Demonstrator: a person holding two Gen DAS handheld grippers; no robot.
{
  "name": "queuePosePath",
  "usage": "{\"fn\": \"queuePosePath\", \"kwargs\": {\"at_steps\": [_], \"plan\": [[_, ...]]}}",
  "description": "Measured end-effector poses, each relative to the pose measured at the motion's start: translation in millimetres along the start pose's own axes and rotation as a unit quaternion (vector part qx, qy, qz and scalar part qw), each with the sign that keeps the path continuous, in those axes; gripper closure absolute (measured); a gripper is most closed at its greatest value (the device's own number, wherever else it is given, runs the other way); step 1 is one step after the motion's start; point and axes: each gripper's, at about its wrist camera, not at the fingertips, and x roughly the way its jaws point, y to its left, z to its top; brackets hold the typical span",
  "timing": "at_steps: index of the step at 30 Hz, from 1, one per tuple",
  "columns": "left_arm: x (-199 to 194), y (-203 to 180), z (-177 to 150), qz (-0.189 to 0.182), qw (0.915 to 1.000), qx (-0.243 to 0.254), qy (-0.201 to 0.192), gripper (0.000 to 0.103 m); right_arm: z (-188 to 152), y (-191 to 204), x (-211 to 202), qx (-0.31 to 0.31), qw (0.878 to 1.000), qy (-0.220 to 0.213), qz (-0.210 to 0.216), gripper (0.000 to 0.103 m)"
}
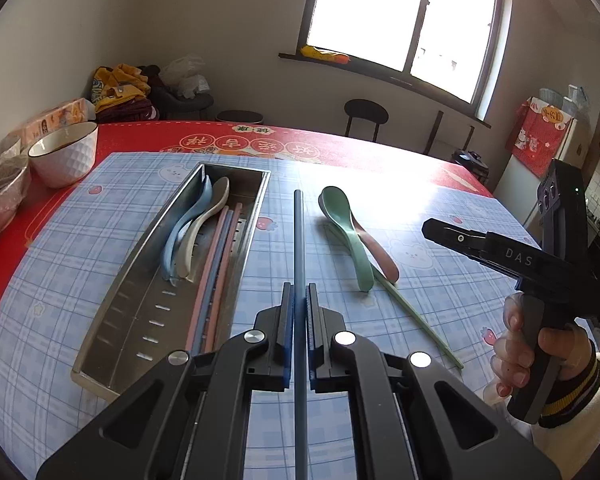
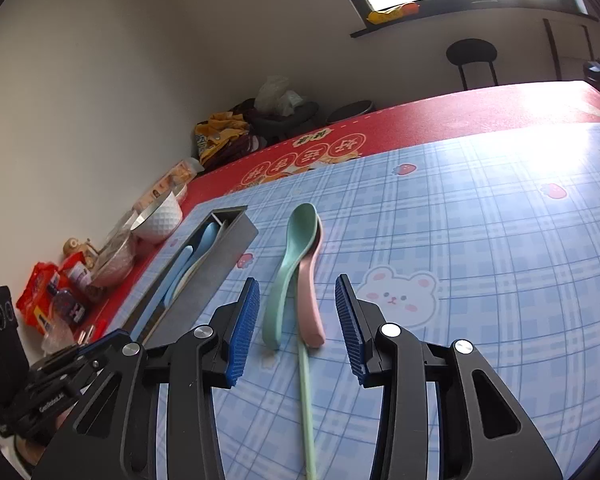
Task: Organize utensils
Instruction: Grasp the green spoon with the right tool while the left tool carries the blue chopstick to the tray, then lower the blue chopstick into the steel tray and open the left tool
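Two grippers up. My left gripper (image 1: 300, 300) is clenched on a blue-grey chopstick (image 1: 299, 240), pads pinching it on both sides; the stick runs straight ahead between the fingers, held just right of the steel tray (image 1: 140, 300), tip pointing toward the tray's far end. I can't tell if it touches the bench (image 1: 440, 208) or sits above it.

Tray lies lengthwise on the blue plaid mat. Inside it: a blue spoon (image 1: 188, 228) and a white spoon (image 1: 208, 220) stacked along the left side, bowls at the far end, and pink chopsticks (image 1: 224, 264) with a blue one between them along the right wall.

Right of the tray, well apart from it: a green spoon (image 1: 346, 232) lying on top of a pink spoon (image 1: 380, 256), bowls nested, handles diverging toward me. A green chopstick (image 1: 416, 324) lies under them and extends out past the handles.

My right gripper (image 2: 296, 324) is released, jaws spread wide, hovering with the green spoon (image 2: 288, 276) and pink spoon (image 2: 310, 300) handles between the blue pads (image 2: 244, 328); no contact. The green chopstick (image 2: 306, 400) runs back under the gripper. From this view the tray (image 2: 216, 264) sits left of the spoons.

Left of the tray, on the red cloth: a white dimpled bowl (image 1: 66, 152) and a second bowl (image 1: 0, 196) beside it.
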Motion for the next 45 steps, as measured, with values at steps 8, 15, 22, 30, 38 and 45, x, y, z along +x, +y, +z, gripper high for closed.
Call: {"fn": "queuePosePath", "kwargs": {"at_steps": [8,15,22,30,38,45], "plan": [[-20,32,-2,0.002,0.9995,-0.022,-0.024,0.097,6,40,50,-0.053,0.995,0.077,-0.046,0.072],[-31,53,-5,-0.003,0.9989,-0.035,-0.031,0.097,4,43,86,-0.046,0.987,0.114,-0.105,0.072],[-38,71,-5,-0.012,0.9981,-0.047,-0.037,0.097,4,41,100,-0.022,0.983,0.127,-0.13,0.082],[-36,88,-6,-0.018,0.9971,-0.068,-0.029,0.097,4,41,94,0.013,0.987,0.113,-0.114,0.09],[-21,93,7,-0.023,0.9974,-0.068,-0.008,0.097,-12,49,70,0.061,0.996,0.065,-0.024,0.09],[11,85,31,-0.021,0.9974,-0.057,0.039,0.097,-28,41,57,0.086,0.996,0.027,0.022,0.09]]}}
